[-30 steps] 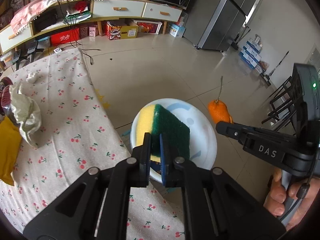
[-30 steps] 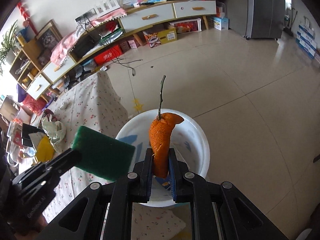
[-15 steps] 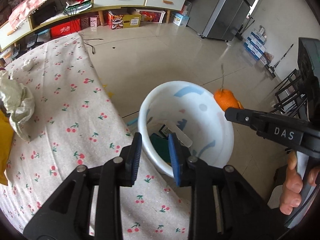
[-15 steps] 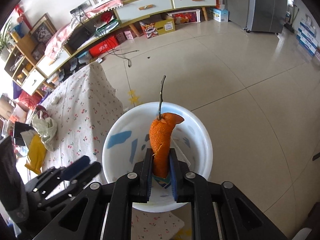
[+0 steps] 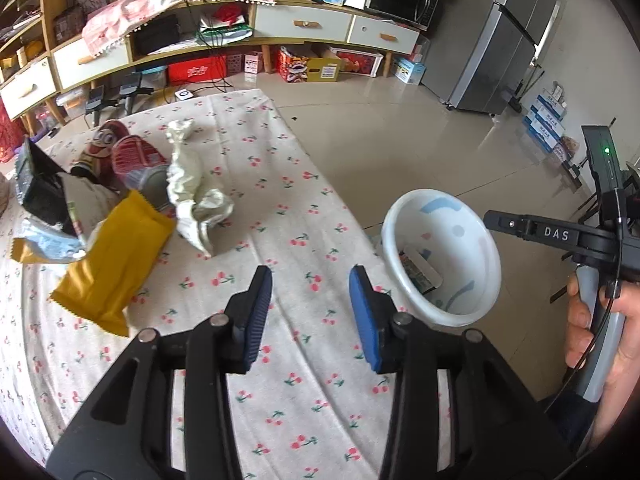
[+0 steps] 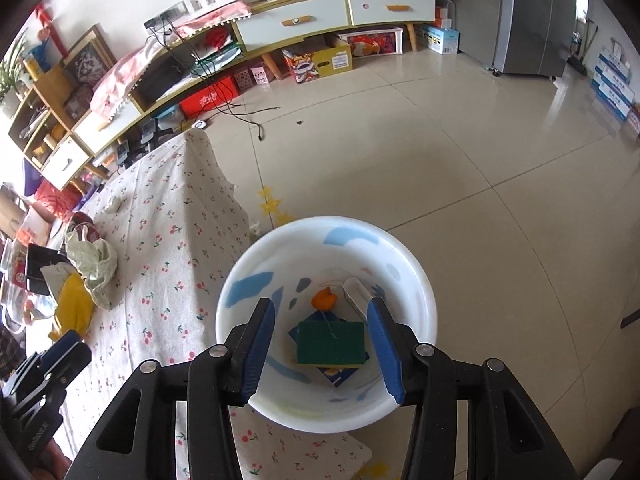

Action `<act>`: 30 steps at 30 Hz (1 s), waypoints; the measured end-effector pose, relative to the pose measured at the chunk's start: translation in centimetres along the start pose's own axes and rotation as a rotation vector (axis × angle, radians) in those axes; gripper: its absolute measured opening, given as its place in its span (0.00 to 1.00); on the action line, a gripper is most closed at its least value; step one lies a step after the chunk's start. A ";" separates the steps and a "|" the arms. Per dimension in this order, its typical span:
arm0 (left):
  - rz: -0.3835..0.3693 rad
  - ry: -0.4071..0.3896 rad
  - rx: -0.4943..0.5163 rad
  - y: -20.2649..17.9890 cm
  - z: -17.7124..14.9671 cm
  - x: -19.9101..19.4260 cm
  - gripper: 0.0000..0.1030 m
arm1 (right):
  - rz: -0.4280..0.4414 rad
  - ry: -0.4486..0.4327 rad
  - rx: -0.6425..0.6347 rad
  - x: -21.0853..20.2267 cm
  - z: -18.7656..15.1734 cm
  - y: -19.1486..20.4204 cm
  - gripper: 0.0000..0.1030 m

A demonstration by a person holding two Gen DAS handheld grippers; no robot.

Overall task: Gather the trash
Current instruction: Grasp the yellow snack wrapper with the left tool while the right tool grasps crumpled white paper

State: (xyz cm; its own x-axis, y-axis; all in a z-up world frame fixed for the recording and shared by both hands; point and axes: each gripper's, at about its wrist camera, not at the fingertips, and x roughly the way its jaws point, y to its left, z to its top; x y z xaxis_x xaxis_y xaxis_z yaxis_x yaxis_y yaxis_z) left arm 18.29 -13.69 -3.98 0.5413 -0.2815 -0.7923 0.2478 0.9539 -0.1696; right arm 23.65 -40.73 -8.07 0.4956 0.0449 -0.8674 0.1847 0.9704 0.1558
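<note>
A white bin stands on the floor at the table's edge; it also shows in the left wrist view. Inside it lie a green sponge and an orange peel. My right gripper is open and empty right above the bin. My left gripper is open and empty above the cherry-print tablecloth. Further left on the table lie a yellow packet, a crumpled white wrapper, a red can and other wrappers.
The right gripper's black body and the hand holding it show at the right of the left wrist view. A long TV cabinet, boxes on the floor and a grey fridge stand beyond the tiled floor.
The left gripper opened, dropped the sponge into the bin and swung left over the table. The right gripper opened and the orange peel fell into the bin.
</note>
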 end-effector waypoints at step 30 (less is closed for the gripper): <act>0.083 0.038 -0.152 15.4 -2.2 0.8 0.58 | 0.227 -0.057 -0.314 4.0 -0.7 19.5 0.48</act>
State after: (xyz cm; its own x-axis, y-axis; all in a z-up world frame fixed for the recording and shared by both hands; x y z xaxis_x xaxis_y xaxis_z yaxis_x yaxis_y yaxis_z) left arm 20.81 0.97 -8.50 0.5235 -0.2001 -0.8282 0.0775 0.9792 -0.1877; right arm 28.66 -21.49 -8.86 0.5422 0.2618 -0.7984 -0.1989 0.9632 0.1807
